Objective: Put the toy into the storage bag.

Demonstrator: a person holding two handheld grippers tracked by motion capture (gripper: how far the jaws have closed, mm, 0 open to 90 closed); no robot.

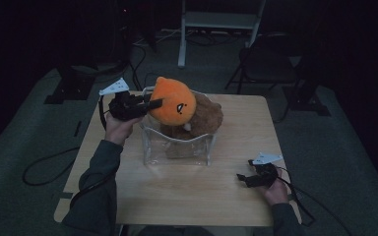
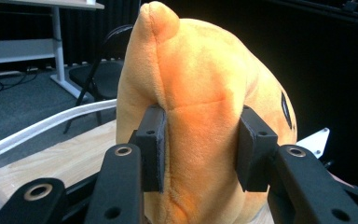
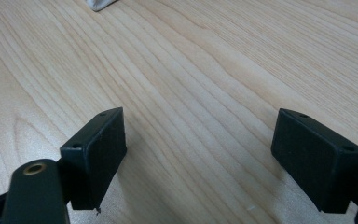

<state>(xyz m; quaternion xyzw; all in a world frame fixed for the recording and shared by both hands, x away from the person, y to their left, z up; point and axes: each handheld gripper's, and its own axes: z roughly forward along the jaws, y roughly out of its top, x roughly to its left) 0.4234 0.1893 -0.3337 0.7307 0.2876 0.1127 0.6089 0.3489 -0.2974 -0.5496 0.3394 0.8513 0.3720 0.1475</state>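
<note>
Gripping the round orange plush toy (image 2: 200,112), left gripper (image 1: 150,104) fingers (image 2: 151,147) press into its sides, holding it above the clear plastic zip bag (image 1: 177,147) on the wooden counter (image 1: 226,191). A brown plush toy (image 1: 206,118) sits in the bag. Right gripper (image 1: 243,179) rests low near the counter's right edge, fingers (image 3: 98,154) spread apart, nothing between them.

Orange plush toy (image 1: 173,102) upright above clear bag (image 1: 177,147), pinched by left tongs (image 1: 153,103).
</note>
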